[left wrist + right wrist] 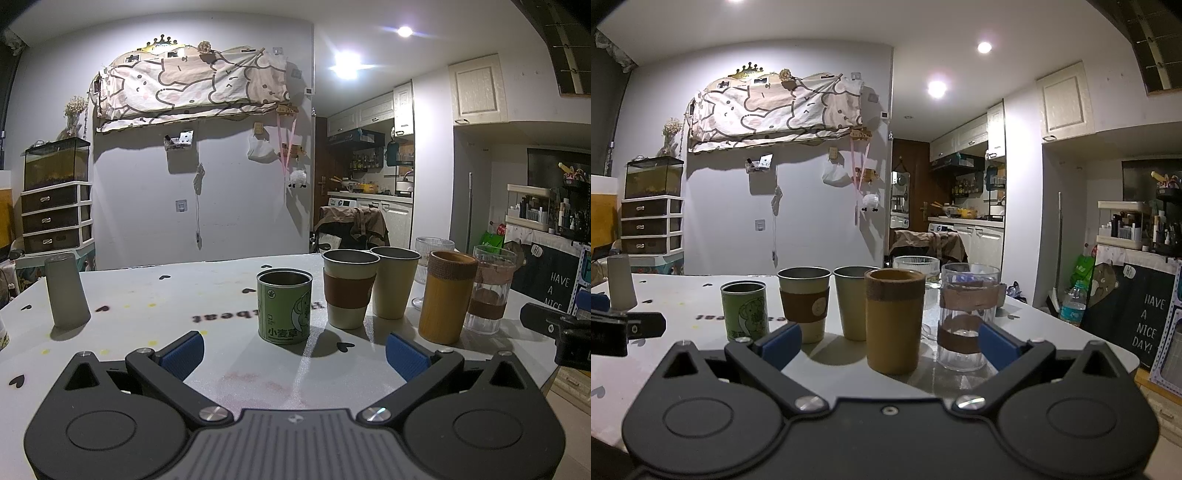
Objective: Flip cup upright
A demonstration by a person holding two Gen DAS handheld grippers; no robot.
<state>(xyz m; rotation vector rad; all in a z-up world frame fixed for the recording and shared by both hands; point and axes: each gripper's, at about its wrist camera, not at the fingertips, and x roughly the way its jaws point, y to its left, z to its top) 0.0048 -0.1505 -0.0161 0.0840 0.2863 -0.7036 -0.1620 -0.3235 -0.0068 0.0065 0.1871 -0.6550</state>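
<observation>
A grey cup (66,291) stands upside down at the table's far left; it also shows in the right wrist view (621,282). A green tin cup (285,306) stands upright, just ahead of my left gripper (293,352), which is open and empty. My right gripper (890,341) is open and empty, just short of an upright tan cup (893,319). The right gripper's body (554,328) shows at the left wrist view's right edge.
Upright in a row: a cream cup with brown sleeve (349,288), a plain cream cup (393,282), a ribbed glass with brown bands (966,317) and a stemmed glass (430,266) behind. The white table (155,295) ends at the right (1123,354).
</observation>
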